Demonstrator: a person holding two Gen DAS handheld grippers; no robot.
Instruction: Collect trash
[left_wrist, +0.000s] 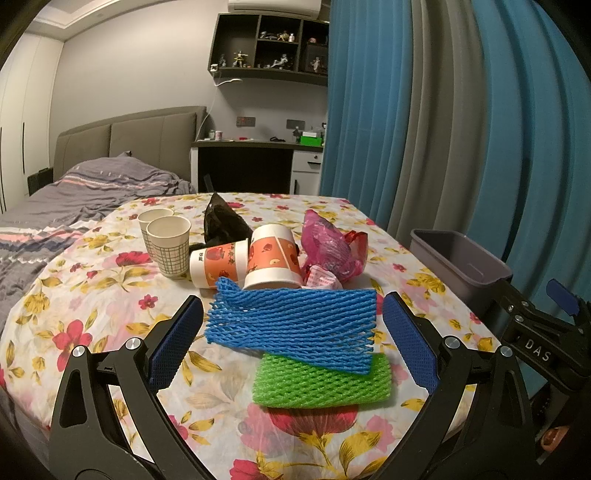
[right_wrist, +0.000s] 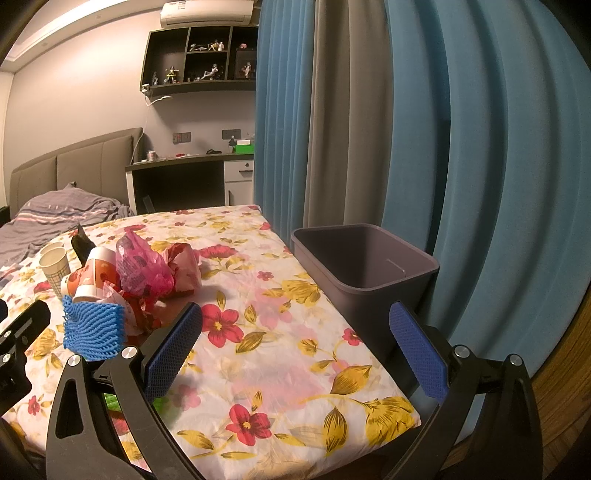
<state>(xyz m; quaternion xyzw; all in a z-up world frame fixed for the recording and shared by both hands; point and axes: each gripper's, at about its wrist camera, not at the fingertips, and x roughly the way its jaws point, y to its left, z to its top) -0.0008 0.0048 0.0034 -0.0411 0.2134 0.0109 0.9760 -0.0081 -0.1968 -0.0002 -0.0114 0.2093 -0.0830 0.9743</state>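
While both sets of jaws stand wide and hold nothing, the trash lies in a heap on the flowered surface (left_wrist: 92, 280). The left gripper (left_wrist: 293, 325) hangs low over the near edge, its blue pads either side of a blue foam net (left_wrist: 295, 321), not touching it. That net overlaps a green foam net (left_wrist: 317, 384), which sits at 6 o'clock from it, nearer the camera.

Just beyond the blue net, at 12 o'clock, two orange-printed paper cups (left_wrist: 273, 258) lie tipped on their sides, touching each other. At 10 o'clock from them stand two upright checked paper cups (left_wrist: 170, 247), one just behind the other. A black bag (left_wrist: 221, 221) rises behind the orange cups, and a crumpled pink plastic bag (left_wrist: 328, 247) sits at 2 o'clock from the blue net, with a small crumpled wrapper (left_wrist: 319, 277) at its near side.

The right gripper (right_wrist: 295, 343) hovers over a bare stretch of the cloth — well apart from the heap, which in its view lies off at 10 o'clock. A grey bin (right_wrist: 369, 266) stands beside the surface's right edge at about 1 o'clock from the right gripper, its mouth open upward, with blue and grey curtains (right_wrist: 406, 129) behind it.
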